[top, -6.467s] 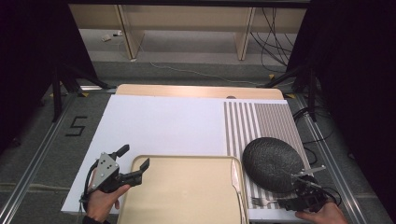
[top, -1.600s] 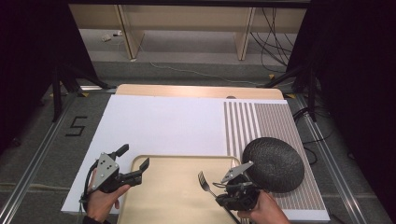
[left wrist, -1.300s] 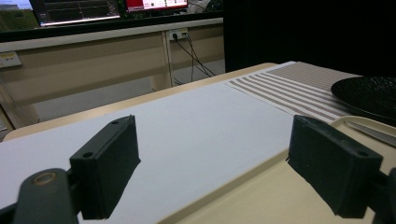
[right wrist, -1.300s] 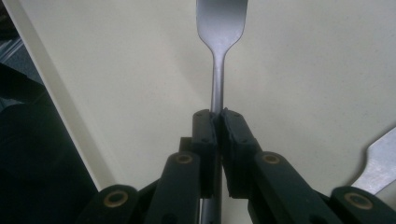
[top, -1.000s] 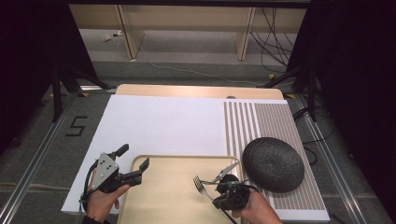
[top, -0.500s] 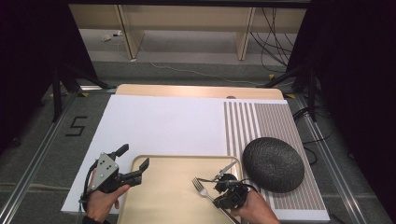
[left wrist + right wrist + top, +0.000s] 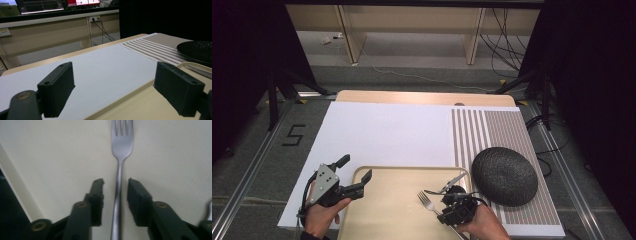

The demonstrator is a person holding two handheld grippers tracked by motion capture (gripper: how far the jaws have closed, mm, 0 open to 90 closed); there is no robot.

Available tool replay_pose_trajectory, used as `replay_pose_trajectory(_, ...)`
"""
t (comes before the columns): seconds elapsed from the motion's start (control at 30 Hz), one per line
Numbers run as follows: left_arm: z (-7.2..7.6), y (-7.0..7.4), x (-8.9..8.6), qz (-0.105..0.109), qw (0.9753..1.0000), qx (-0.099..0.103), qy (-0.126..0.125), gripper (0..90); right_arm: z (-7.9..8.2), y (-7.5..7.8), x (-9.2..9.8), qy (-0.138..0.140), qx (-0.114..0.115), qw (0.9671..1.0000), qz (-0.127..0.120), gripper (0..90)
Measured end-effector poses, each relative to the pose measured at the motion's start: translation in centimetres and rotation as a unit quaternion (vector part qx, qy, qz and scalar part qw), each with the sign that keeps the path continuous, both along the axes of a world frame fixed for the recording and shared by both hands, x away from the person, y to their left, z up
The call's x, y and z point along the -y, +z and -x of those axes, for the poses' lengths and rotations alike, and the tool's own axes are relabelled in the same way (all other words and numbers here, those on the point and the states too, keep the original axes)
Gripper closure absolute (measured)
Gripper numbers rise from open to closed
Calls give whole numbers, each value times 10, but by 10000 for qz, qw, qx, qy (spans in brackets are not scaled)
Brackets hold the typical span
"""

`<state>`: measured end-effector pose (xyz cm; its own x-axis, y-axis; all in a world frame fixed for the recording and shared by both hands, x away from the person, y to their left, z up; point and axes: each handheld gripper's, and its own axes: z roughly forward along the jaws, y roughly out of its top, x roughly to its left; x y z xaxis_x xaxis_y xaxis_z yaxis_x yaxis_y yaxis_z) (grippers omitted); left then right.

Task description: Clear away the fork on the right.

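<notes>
On the beige tray (image 7: 387,210) at the near edge of the table, a fork (image 7: 427,201) lies flat, tines pointing away from the person and toward the tray's middle. Right gripper (image 7: 451,212) sits low over the fork's handle; in the right gripper view its jaws straddle the handle (image 7: 117,195), a narrow gap on each side, pads not pressing the metal. So: claw partly spread, nothing gripped. A second piece of cutlery (image 7: 452,181) rests near the tray's far right corner, just beside the black woven plate (image 7: 504,175), which sits on the striped mat (image 7: 492,130). Left gripper (image 7: 354,177) is held at the tray's left rim, jaws spread wide, one over the white sheet (image 7: 387,135) and one over the tray; left gripper view shows both pads well apart and empty. Both of the person's hands come in from the near side
</notes>
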<state>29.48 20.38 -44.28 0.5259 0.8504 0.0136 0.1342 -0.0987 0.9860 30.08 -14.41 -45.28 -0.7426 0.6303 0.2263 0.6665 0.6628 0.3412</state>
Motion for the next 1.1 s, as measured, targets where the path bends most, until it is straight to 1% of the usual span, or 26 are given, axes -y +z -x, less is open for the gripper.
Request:
replay_pose_trajectory(0.03, 0, 0, 0, -1, 10000, 1, 1, 160, 1, 2, 0, -47, 32, 9999, -104, 607)
replay_pose_trajectory(0.13, 0, 0, 0, -8, 10000, -6, 9, 160, 3, 5, -1, -4, 204, 9995, -229, 565)
replay_pose_trajectory(0.2, 0, 0, 0, -4, 10000, 0, 11, 160, 5, 7, -2, -60, 273, 9992, -269, 551)
replay_pose_trajectory(0.23, 0, 0, -1, 5, 10000, 3, 16, 160, 6, 7, -3, -42, 316, 9989, -341, 552)
replay_pose_trajectory(0.3, 0, 0, -1, 10, 10000, 6, 24, 160, 8, 8, -4, 30, 390, 9982, -452, 577)
replay_pose_trajectory(0.33, 0, 0, -1, 14, 10000, 5, 29, 160, 9, 9, -5, 28, 401, 9981, -457, 599)
replay_pose_trajectory(0.4, 0, 0, -1, 16, 10000, 7, 28, 160, 12, 8, -8, 108, 497, 9976, -474, 666)
replay_pose_trajectory(0.43, 0, 0, -1, 15, 10000, 8, 26, 160, 13, 8, -10, 141, 532, 9975, -444, 692)
replay_pose_trajectory(0.5, 0, 0, -1, 9, 10000, 6, 22, 160, 15, 6, -13, 231, 530, 9976, -388, 746)
replay_pose_trajectory(0.57, 0, 0, -1, 14, 10000, 2, 22, 160, 17, 4, -15, 328, 588, 9973, -286, 791)
replay_pose_trajectory(0.6, 0, 0, -1, 10, 10000, 2, 25, 160, 18, 4, -16, 320, 586, 9974, -259, 812)
replay_pose_trajectory(0.63, 0, 0, -1, 13, 10000, 3, 26, 160, 19, 3, -17, 399, 608, 9971, -218, 835)
replay_pose_trajectory(0.73, 0, 0, -1, 12, 10000, -3, 25, 160, 21, 0, -20, 440, 647, 9969, 12, 896)
replay_pose_trajectory(0.8, 0, 0, 0, -2, 10000, -3, 18, 160, 22, -2, -21, 535, 692, 9961, 115, 900)
replay_pose_trajectory(0.9, 0, 0, 0, 2, 10000, -3, 16, 160, 24, -3, -23, 550, 693, 9958, 255, 900)
replay_pose_trajectory(0.93, 0, 0, 0, 0, 10000, -4, 17, 160, 23, -4, -23, 566, 728, 9954, 276, 900)
replay_pose_trajectory(1.0, 0, 0, 0, 3, 10000, -1, 18, 160, 23, -4, -23, 551, 762, 9947, 407, 900)
replay_pose_trajectory(1.1, 0, 0, 0, 2, 10000, 1, 16, 160, 22, -6, -23, 559, 823, 9936, 530, 900)
